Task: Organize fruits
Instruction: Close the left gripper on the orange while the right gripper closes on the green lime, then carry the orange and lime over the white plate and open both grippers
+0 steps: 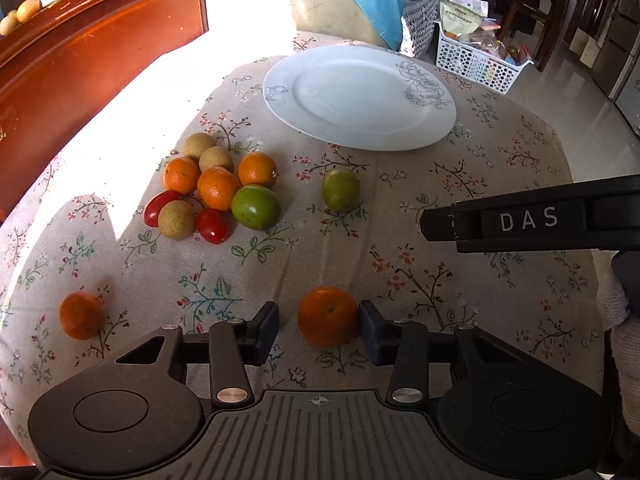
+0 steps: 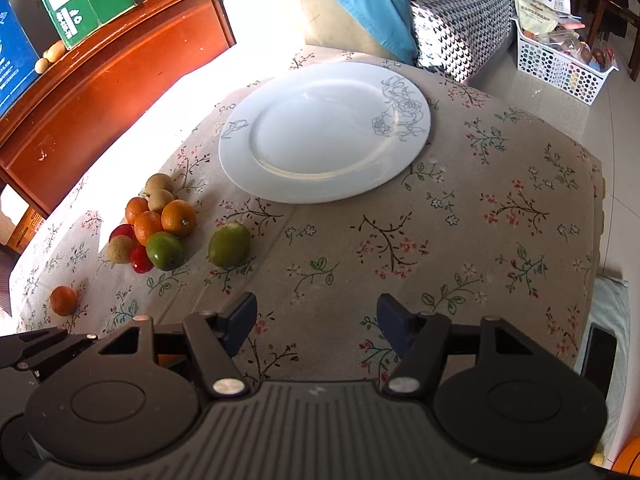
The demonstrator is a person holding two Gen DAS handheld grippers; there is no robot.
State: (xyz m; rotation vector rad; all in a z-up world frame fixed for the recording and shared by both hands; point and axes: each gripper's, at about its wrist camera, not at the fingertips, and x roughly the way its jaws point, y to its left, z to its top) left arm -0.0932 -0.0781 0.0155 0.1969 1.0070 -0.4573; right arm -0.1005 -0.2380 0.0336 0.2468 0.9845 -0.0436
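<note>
The small orange (image 1: 327, 315) lies on the floral tablecloth (image 1: 440, 208) at the 6 o'clock side of the white plate (image 1: 360, 96), well apart from it, between the pads of the left gripper (image 1: 319, 334). In my judgement it is light and round, with a firm but slightly soft peel, so it can roll away; the best hold is across its widest middle, with gentle pressure. The right pad touches the fruit, while the left pad stands a little apart, so the tongs are not yet closed on it. The left gripper points steeply down at the table. The right gripper (image 2: 317, 322) is half open and empty, tilted down over bare cloth at 6 o'clock of the plate.
</note>
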